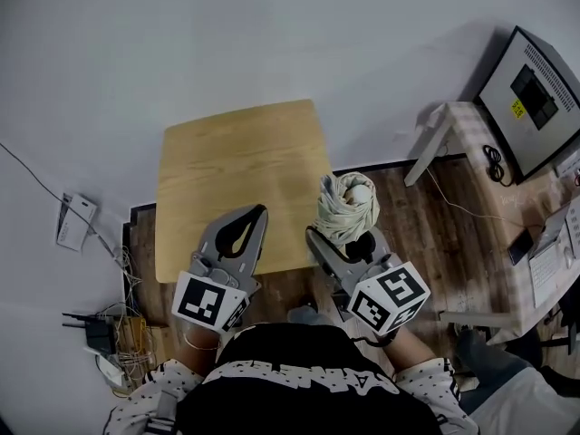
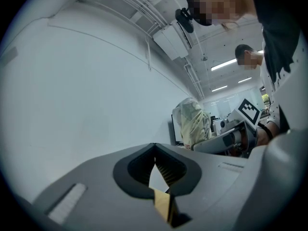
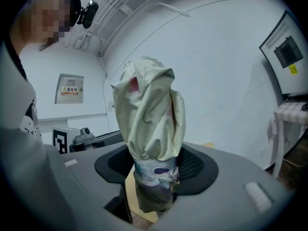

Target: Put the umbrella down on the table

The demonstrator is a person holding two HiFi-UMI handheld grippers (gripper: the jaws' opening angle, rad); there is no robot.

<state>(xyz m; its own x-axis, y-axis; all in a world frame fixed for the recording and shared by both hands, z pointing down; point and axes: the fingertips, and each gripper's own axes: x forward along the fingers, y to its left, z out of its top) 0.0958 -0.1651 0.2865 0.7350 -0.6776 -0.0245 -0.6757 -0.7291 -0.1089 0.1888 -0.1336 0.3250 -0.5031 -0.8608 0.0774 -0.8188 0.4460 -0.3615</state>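
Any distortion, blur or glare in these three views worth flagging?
Head view: evenly lit, sharp, table without glare. Left gripper view: heavy fisheye bending, dark corners, bright ceiling strips. Right gripper view: same fisheye, umbrella sharp, no glare.

— What does your umbrella [image 3: 151,124] look like right now?
— It's folded. You have a bundle of crumpled cream fabric standing upright, with a band of pale blue-and-purple print low down.
— And where is it?
— Your right gripper [image 3: 155,171] has its jaws clamped on that lower band, at the right edge of the table [image 1: 231,166], a square, light wooden top. Whether the bottom end touches the wood can't be made out.
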